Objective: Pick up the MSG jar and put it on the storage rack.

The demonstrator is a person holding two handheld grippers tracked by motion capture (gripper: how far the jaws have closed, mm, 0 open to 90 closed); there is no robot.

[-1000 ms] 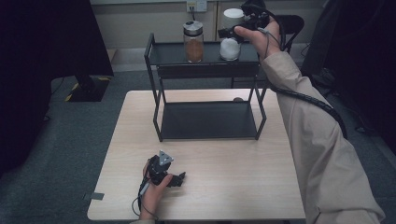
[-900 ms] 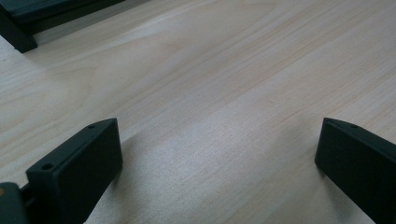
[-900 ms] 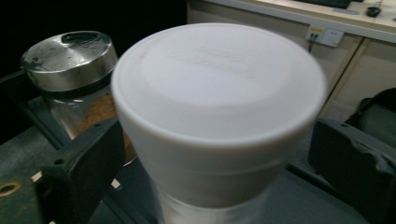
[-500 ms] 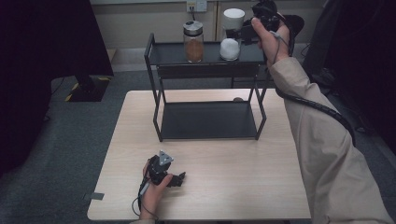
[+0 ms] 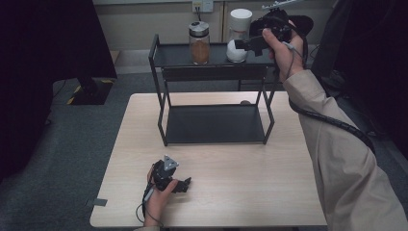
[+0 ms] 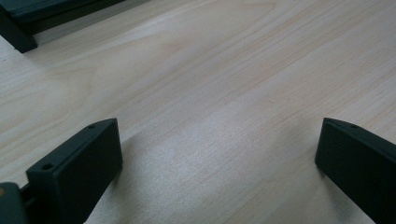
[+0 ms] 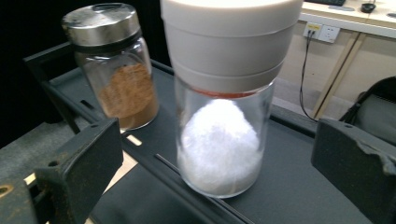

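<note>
On the top shelf of the black rack (image 5: 211, 72), a steel-lidded jar of brown powder (image 5: 199, 43) stands just beside the white-capped jar of white powder (image 5: 238, 36), the pair crowding the shelf's right half. Below the rack, the wooden table (image 5: 269, 192) lies bare toward its near edge. I hold my right gripper (image 5: 248, 44) at shelf height, jaws spread wide, with the white-powder jar (image 7: 224, 107) standing between them untouched. My left gripper (image 5: 182, 184) rests low on the table, well apart from the rack, jaws likewise parted and holding nothing.
</note>
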